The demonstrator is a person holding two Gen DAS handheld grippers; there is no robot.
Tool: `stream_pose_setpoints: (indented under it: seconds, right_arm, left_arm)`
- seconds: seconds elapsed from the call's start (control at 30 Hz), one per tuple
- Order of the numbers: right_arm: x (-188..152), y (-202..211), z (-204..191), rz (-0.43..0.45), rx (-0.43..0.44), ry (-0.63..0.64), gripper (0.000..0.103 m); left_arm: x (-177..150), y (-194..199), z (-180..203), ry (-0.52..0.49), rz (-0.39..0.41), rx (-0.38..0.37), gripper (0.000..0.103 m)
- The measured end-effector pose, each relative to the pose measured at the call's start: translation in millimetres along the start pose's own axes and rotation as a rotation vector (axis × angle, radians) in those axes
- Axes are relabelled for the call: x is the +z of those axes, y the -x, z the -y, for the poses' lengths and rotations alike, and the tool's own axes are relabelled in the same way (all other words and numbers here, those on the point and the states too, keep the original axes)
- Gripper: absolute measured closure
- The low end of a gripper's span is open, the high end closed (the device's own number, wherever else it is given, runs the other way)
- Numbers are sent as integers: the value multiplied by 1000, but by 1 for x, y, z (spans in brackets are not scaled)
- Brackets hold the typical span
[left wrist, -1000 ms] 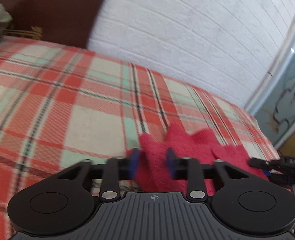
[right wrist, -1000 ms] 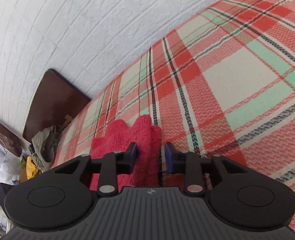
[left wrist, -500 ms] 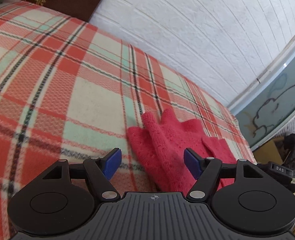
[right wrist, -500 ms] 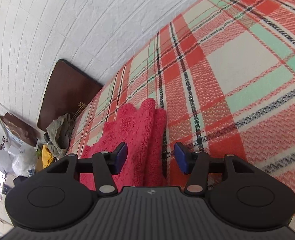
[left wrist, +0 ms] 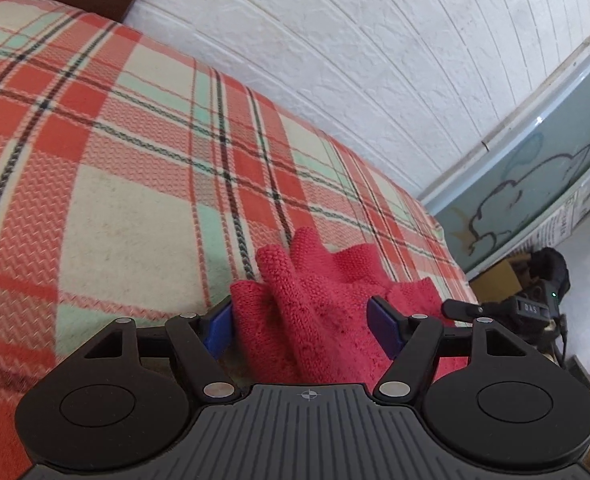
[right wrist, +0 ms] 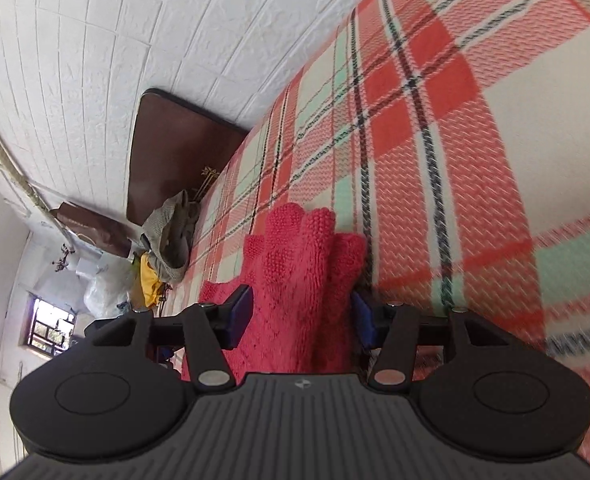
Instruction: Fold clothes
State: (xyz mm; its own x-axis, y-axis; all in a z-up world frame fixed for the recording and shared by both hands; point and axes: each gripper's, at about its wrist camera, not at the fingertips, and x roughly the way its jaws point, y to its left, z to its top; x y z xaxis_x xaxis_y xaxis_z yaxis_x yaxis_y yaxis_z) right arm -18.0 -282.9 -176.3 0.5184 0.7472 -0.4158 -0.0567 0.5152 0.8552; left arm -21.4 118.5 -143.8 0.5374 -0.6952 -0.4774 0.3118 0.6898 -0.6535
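Note:
A red knitted garment (left wrist: 319,304) lies folded on the plaid blanket (left wrist: 127,184); it also shows in the right wrist view (right wrist: 299,276). My left gripper (left wrist: 301,328) is open, its blue pads (left wrist: 219,330) either side of the garment's edge, not pinching it. My right gripper (right wrist: 301,320) is open too, with its blue pads (right wrist: 241,314) straddling the garment's other end. The part of the garment under both gripper bodies is hidden.
A white brick wall (left wrist: 375,60) runs behind the bed. A dark brown headboard (right wrist: 175,156) and a heap of clothes (right wrist: 171,236) stand at one end. The other gripper (left wrist: 527,312) shows at the right, near a pale blue painted panel (left wrist: 535,184).
Both grippers were shut on the red garment a second ago and have opened, letting it go. The garment now rests on the blanket, and both views have tilted.

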Motion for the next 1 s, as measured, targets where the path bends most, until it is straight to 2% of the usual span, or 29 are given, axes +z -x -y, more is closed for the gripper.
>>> stream_pose_setpoints:
  seconds: [0.07,0.13,0.17,0.2,0.23,0.27,0.3,0.37,0.47,0.6,0.67,0.73,0.77,0.83,0.9,1.0]
  right_arm:
    - [5,-5,0,-9,7,-7,46]
    - [8,-9,0,-17,7,-8,50]
    - [9,-11,-1,-20,2,-6,52]
    - [10,-13,-1,-25,-7,1,59]
    - [10,-14,0,-32,-17,3,72]
    - [10,-14,1,-40,-28,3,76]
    - [9,-13,4,-39,-19,-5,79]
    - [9,-10,5,-29,3,-17,81]
    - [24,-4,-5,13,36,38,82]
    - [59,2,-33,102,38,154,82]
    - [72,5,-53,164,10,267,82]
    - [72,9,-73,213,-8,413,82]
    - [67,10,-81,214,-7,483,82]
    - [44,8,-85,157,-36,588,82]
    - [17,7,-83,96,-72,669,82]
    - [-25,7,-72,16,-127,725,81]
  left_arm:
    - [2,-4,-3,3,-1,-5,29]
    - [3,-8,-5,7,4,-1,38]
    - [3,-10,-5,7,5,5,49]
    - [2,-11,-6,6,3,6,61]
    - [2,-11,-7,4,2,5,69]
    - [1,-11,-8,3,0,4,77]
    - [1,-10,-9,10,-3,-3,80]
    - [6,-6,-9,27,5,-32,83]
    - [26,-2,-1,14,32,-84,84]
    - [69,-3,23,-106,102,-68,85]
    - [87,0,33,-151,171,-76,85]
    - [97,7,42,-215,254,-81,85]
    - [96,10,46,-257,282,-86,85]
    - [82,19,46,-309,291,-111,85]
    - [59,26,37,-313,246,-119,84]
    - [19,39,23,-285,159,-95,84]
